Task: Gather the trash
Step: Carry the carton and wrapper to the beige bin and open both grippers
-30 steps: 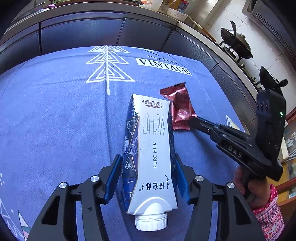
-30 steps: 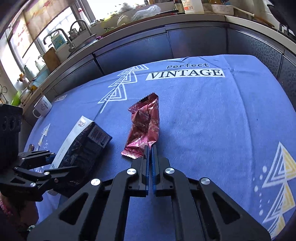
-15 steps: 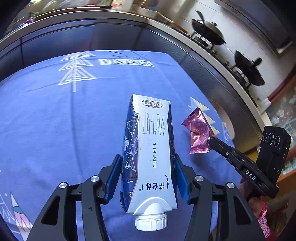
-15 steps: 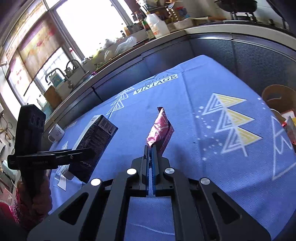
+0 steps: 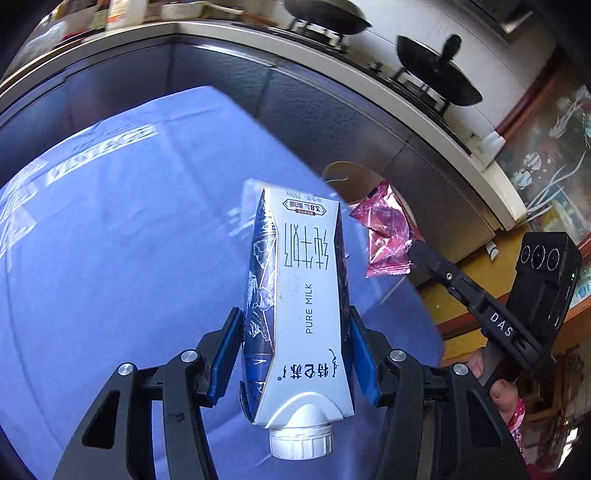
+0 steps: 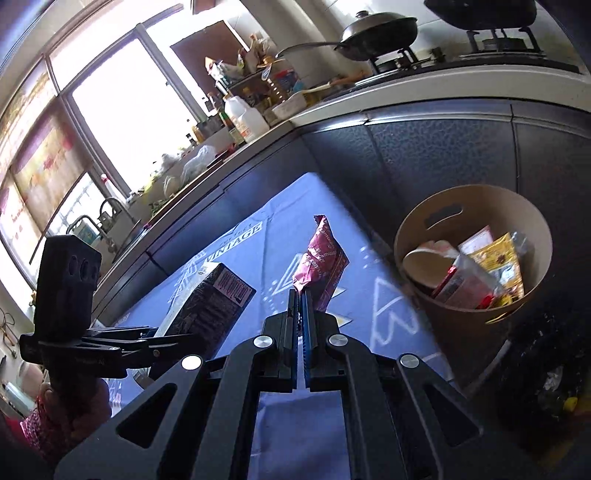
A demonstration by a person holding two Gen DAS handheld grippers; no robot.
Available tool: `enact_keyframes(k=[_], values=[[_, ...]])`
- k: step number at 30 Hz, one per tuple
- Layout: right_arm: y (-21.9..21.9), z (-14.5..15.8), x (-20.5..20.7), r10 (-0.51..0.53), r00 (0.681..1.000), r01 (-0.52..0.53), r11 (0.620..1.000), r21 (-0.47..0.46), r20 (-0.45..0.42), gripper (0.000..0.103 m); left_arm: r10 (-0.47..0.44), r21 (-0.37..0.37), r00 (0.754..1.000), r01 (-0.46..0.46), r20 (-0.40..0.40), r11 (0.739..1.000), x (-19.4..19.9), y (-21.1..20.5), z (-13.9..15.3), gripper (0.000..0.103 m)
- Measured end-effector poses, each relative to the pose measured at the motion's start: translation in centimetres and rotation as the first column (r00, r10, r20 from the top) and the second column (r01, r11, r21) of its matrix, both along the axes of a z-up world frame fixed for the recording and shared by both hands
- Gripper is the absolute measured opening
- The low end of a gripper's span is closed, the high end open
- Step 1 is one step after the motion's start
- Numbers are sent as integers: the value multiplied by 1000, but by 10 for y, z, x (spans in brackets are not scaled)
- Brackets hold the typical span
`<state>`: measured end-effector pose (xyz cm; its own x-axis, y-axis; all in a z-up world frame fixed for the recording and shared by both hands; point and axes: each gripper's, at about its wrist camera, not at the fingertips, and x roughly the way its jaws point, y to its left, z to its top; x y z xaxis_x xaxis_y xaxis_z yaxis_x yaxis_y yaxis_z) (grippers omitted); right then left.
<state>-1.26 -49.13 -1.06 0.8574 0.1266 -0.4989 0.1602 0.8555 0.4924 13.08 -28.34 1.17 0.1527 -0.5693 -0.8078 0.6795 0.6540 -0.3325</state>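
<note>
My left gripper (image 5: pixel 293 328) is shut on a white and dark blue milk carton (image 5: pixel 299 295), cap toward the camera, held above the blue tablecloth (image 5: pixel 110 258). My right gripper (image 6: pixel 300 295) is shut on the lower edge of a crinkled pink snack wrapper (image 6: pixel 321 258), which stands up from its tips. In the left wrist view that wrapper (image 5: pixel 388 232) hangs from the right gripper (image 5: pixel 415 253) near the table's right edge. A round brown paper bin (image 6: pixel 476 317) stands on the floor beyond the table's edge, to the right of the wrapper. The carton (image 6: pixel 210 306) shows at left.
The bin holds several pieces of trash (image 6: pixel 480 269). Dark cabinet fronts (image 6: pixel 424 155) rise behind the table. The counter above carries bottles (image 6: pixel 243 114) and a stove with pans (image 6: pixel 380 29). A hand (image 5: pixel 498 391) holds the right gripper's handle.
Both grippers have lifted their loads off the cloth and swung to the right, past the table's edge toward the brown bin, which has come into view. Both wrists have rolled.
</note>
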Motion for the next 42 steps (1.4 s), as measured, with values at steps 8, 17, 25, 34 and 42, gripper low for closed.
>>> enact_keyframes(k=[8,17,25,34,42], values=[[-103,-11,-3,-165,986,164,986,-25,-29,2,-152,12,988,152,-18,988,22,-147,2,56],[-161,-54,11,-184,977,185,983,-5,-110,2,-220,89,975,220,-14,971,42,-252,-34,56],[-169,-79,21,-191,974,196,980,34,-125,45,-194,155,980,185,51,971,46,-263,-39,82],[-153,-61,-6,-239,968,241,970,19,-79,57,-156,65,982,149,111,987,20,-199,-13,82],[-107,-36,-37,-247,967,250,968,35,-58,64,-79,27,977,75,198,997,-10,-134,4,82]])
